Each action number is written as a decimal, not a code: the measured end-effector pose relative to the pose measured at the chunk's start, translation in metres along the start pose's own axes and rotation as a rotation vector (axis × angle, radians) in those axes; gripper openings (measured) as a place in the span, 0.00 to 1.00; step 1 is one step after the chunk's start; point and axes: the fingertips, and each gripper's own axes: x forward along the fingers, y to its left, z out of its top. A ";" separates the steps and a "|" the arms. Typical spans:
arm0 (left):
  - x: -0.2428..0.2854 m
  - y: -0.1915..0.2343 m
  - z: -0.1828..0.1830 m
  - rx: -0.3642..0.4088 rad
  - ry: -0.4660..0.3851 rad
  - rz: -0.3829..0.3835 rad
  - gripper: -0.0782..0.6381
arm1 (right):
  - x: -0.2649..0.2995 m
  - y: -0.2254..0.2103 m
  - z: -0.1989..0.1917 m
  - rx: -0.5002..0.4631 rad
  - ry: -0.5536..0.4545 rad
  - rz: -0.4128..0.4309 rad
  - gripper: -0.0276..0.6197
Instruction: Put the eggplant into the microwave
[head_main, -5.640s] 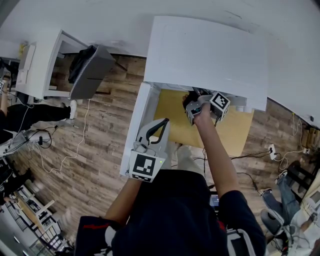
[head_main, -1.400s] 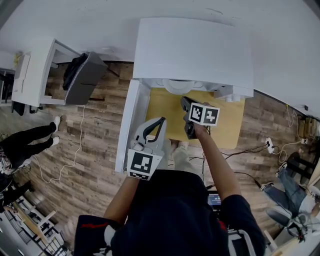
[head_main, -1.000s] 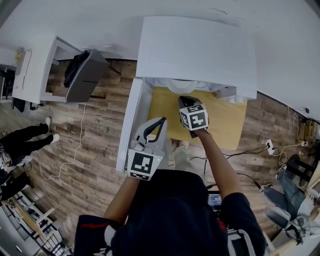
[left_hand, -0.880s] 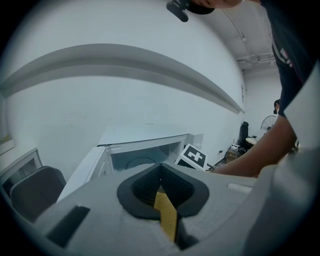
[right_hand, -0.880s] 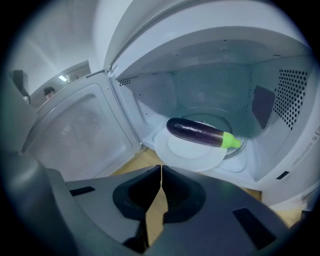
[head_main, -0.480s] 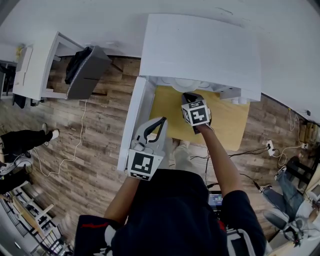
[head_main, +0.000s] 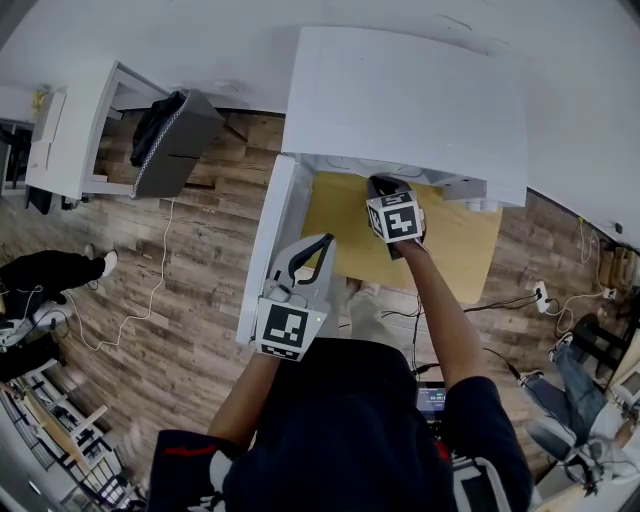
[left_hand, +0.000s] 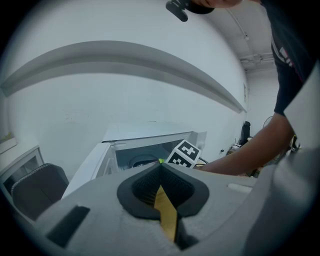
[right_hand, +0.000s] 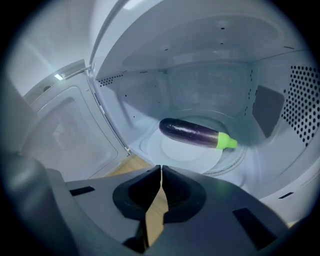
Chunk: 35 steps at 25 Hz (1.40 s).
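Observation:
The purple eggplant (right_hand: 192, 133) with its green stem lies on the round turntable (right_hand: 180, 152) inside the white microwave (head_main: 400, 100). It is free of both grippers. My right gripper (right_hand: 160, 168) is shut and empty, just outside the opening and pointing down at the eggplant; in the head view the right gripper (head_main: 380, 185) sits at the microwave's front edge. My left gripper (head_main: 320, 245) is shut with nothing in it and hangs by the open door (head_main: 272, 240). In the left gripper view the left gripper (left_hand: 160, 167) faces the microwave (left_hand: 150, 145).
The microwave stands on a wooden tabletop (head_main: 455, 250), and its door swings out to the left. A white cabinet (head_main: 75, 130) with a grey bag (head_main: 180, 140) is further left. A person's legs (head_main: 45, 270) and cables lie on the plank floor.
Several seconds ago the right gripper was inside the microwave; it has since come out empty. Over the last second it has edged back towards the opening. The left gripper has stayed put.

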 end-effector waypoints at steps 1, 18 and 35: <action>0.000 0.000 0.000 -0.002 0.000 0.001 0.13 | 0.001 -0.001 0.001 0.000 -0.001 -0.001 0.07; 0.006 0.002 0.001 -0.008 0.003 -0.009 0.13 | 0.010 -0.012 0.014 0.014 -0.015 -0.018 0.07; 0.005 -0.001 0.031 0.028 -0.063 -0.016 0.13 | -0.072 0.014 0.034 0.006 -0.139 0.045 0.07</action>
